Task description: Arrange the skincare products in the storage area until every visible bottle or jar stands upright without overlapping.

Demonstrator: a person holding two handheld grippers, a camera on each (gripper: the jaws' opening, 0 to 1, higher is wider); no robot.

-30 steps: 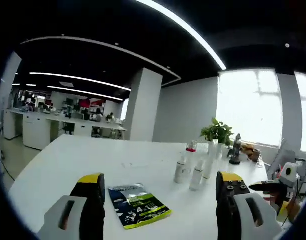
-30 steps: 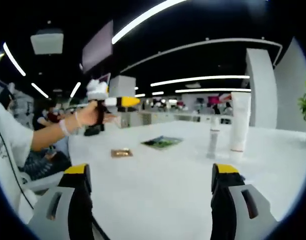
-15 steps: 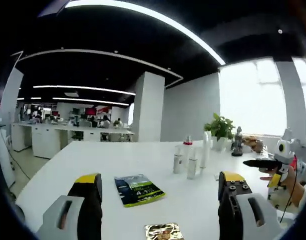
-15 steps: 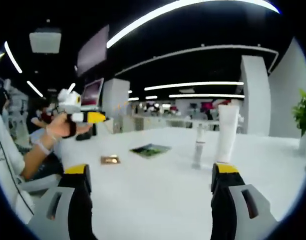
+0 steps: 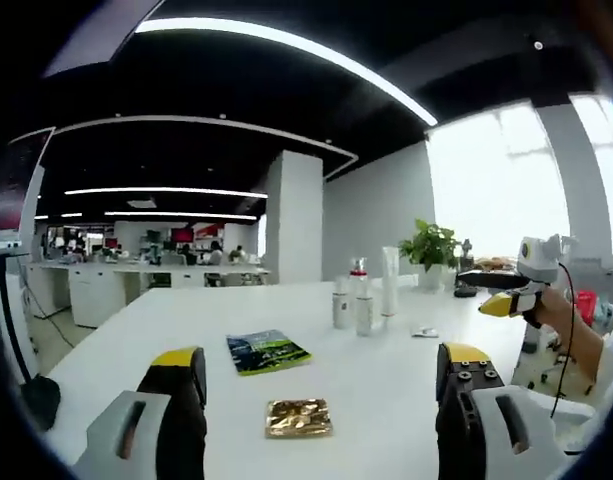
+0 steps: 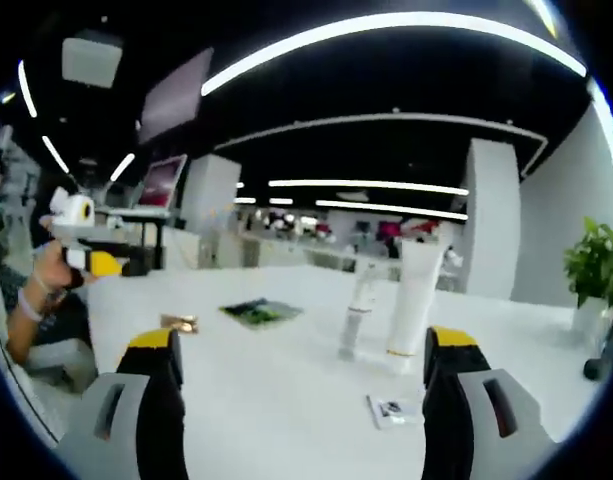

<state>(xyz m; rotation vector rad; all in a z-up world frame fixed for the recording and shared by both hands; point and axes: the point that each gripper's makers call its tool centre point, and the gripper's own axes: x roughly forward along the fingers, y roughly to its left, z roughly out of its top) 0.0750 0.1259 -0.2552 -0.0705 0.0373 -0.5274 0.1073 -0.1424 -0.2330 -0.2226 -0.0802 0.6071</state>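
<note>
A wide white desk [image 5: 316,340] in an open office is seen from both gripper views. In the left gripper view, the left gripper [image 5: 321,375] is held above the desk with its yellow-tipped jaws spread wide and nothing between them. Between the jaws, close ahead, a small gold sachet [image 5: 298,417] lies flat on the desk. Beyond it, nearer the left jaw, a dark green packet [image 5: 267,351] lies flat. Farther ahead, between the jaws, a cluster of skincare bottles [image 5: 352,305] stands upright, with a tall white tube [image 5: 389,281] standing just beside them towards the right jaw. A small flat sachet [image 5: 424,332] lies on the desk past the right jaw. A potted plant [image 5: 430,250] stands at the far desk edge.

In the right gripper view, the right gripper [image 6: 306,370] is also held with jaws released and wide apart, gripping nothing. Between the jaws, ahead, a slim bottle [image 6: 357,313] and the tall white tube [image 6: 411,308] stand upright, side by side. A small sachet [image 6: 391,409] lies just inside the right jaw. The green packet [image 6: 260,313] and the gold sachet [image 6: 179,323] lie farther off towards the left jaw.
</note>
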